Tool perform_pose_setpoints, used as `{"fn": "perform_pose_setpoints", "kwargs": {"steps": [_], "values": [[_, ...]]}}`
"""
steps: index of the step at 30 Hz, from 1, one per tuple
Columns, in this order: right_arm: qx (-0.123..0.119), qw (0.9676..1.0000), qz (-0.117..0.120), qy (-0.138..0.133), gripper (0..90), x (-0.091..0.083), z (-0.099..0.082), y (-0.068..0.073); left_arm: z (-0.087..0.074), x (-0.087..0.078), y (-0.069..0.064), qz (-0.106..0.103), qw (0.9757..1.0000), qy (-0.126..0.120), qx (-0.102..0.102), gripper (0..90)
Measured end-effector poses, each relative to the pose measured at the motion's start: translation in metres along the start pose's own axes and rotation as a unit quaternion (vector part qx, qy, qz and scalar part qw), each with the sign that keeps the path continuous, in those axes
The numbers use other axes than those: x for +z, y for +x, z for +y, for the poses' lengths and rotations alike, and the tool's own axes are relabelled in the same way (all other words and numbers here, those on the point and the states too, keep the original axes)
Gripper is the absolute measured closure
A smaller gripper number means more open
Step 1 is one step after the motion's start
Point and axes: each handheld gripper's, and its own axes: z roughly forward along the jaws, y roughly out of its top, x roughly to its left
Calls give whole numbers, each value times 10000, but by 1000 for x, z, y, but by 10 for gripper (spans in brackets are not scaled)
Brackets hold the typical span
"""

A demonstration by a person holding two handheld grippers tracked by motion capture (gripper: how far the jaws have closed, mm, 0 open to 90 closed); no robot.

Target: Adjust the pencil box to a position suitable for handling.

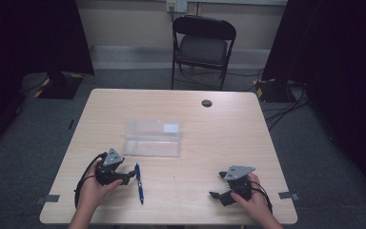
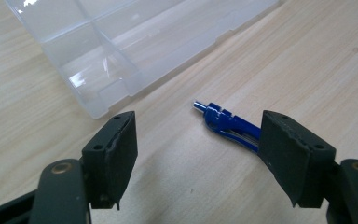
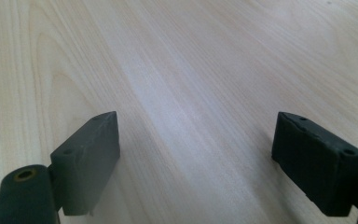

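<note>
A blue pen (image 1: pixel 138 183) lies on the wooden table (image 1: pixel 195 138) at the front left, its length running toward me. My left gripper (image 1: pixel 130 175), held in a hand, sits just left of it with its jaws wide apart. In the left gripper view the pen (image 2: pixel 228 123) lies on the table beyond my left gripper (image 2: pixel 198 128), its lower end hidden behind the right-hand jaw; no pad touches it. A clear plastic box (image 1: pixel 152 138) lies flat behind the pen. My right gripper (image 1: pixel 218 185) rests at the front right, open (image 3: pixel 196 135) over bare wood.
A black folding chair (image 1: pixel 203 45) stands behind the table. A dark round grommet (image 1: pixel 207 103) sits near the far edge. Tape marks (image 1: pixel 51 198) flag the front corners. Cables (image 1: pixel 286 102) run on the floor at the right.
</note>
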Motion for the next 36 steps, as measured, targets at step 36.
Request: {"fn": "perform_pose_setpoints", "kwargs": {"steps": [36], "values": [[1,10000,12,-2,142,0,0,0,29,34,31,100,9999,118,-60,257]]}}
